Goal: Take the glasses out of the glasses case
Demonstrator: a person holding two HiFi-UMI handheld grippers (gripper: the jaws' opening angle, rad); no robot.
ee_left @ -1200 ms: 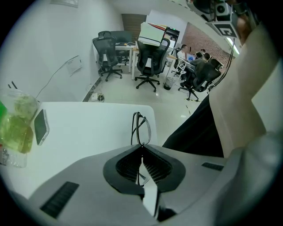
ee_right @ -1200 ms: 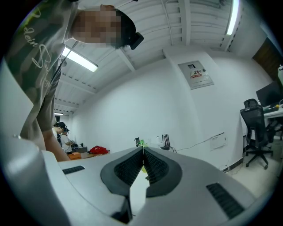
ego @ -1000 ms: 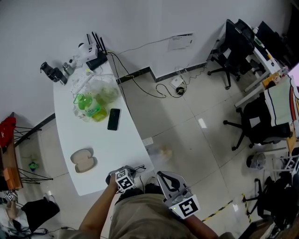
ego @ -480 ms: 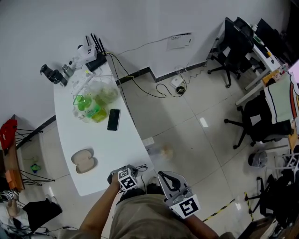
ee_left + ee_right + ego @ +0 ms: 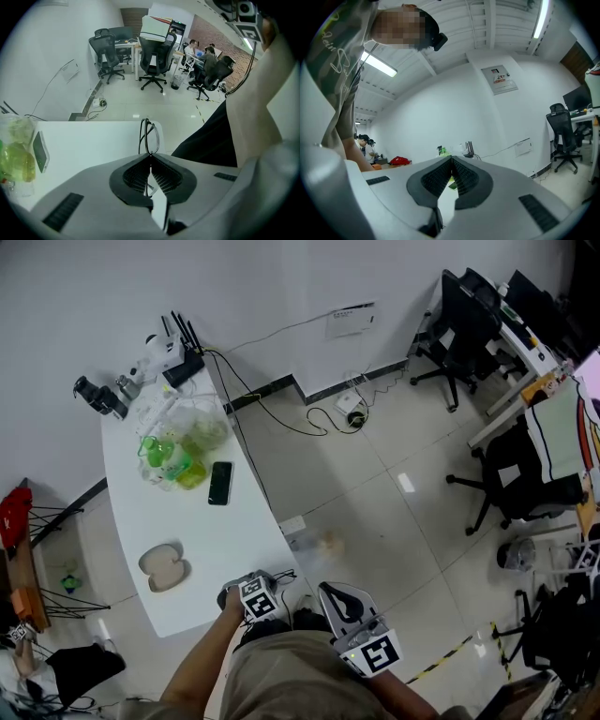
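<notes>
At the near end of the white table (image 5: 202, 531), the left gripper (image 5: 150, 155) has its jaws pressed together on the glasses (image 5: 149, 135). The dark, thin frame stands upright on edge from the jaw tips, poking out over the table's corner, with the floor beyond it. From the head view the gripper sits at the table's rounded near edge, close to the person's body — the glasses themselves are too fine to make out well there.

The glasses case (image 5: 166, 568) lies open on the table, well apart from the left gripper and off to its left, its two beige halves spread flat. It looks empty, though the view is too small to be sure.

The right gripper (image 5: 451, 160) is off the table, held up in front of the person's chest and pointing toward the white wall. Its jaws meet at the tips with nothing between them.

Farther up the table a black phone (image 5: 219, 483) lies flat, and beyond it sits a clear plastic bag with green bottles (image 5: 180, 448). Office chairs (image 5: 153, 58) stand across the tiled floor.
</notes>
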